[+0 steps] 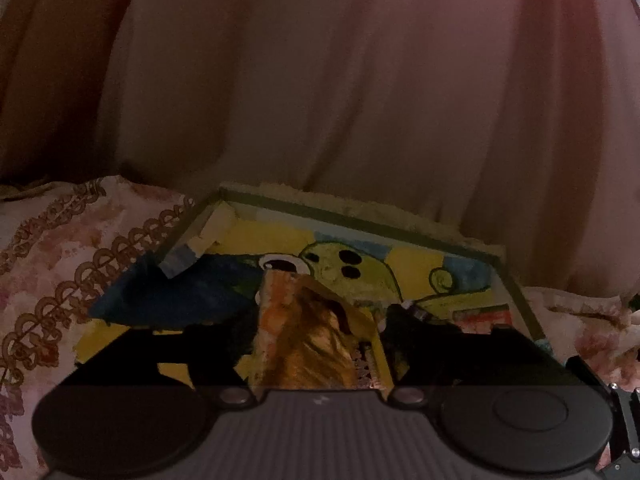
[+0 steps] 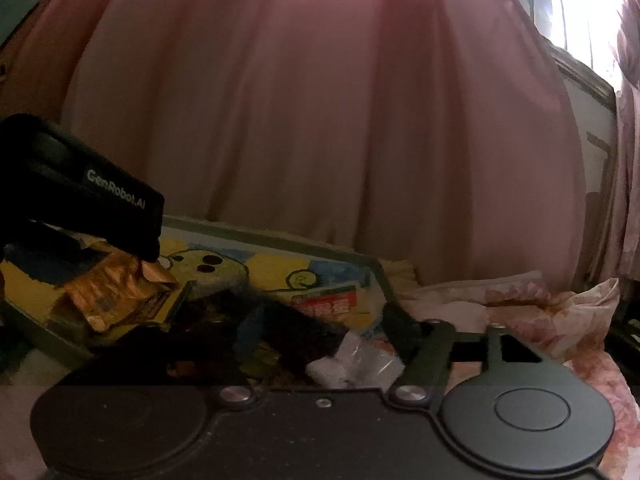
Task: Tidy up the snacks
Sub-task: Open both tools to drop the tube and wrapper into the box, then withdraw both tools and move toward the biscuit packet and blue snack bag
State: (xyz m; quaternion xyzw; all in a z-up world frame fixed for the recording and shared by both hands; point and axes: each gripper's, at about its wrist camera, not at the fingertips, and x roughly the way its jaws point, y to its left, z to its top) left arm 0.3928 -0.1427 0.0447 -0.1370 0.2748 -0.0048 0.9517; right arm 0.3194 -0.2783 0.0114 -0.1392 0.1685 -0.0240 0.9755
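Pink curtains [image 1: 320,80] back the left hand-held gripper [image 1: 320,320] clamping an orange snack packet [image 1: 308,344].

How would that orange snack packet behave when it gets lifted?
Probably floppy: the orange snack packet looks creased and bent where the left gripper holds it. Likely light, since it hangs above the cartoon tray from one end. The shiny wrapper may be slippery.

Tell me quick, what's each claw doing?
Left gripper: closed on a crinkly orange foil snack packet.
Right gripper: seems to pinch a clear plastic wrapper; cannot tell.
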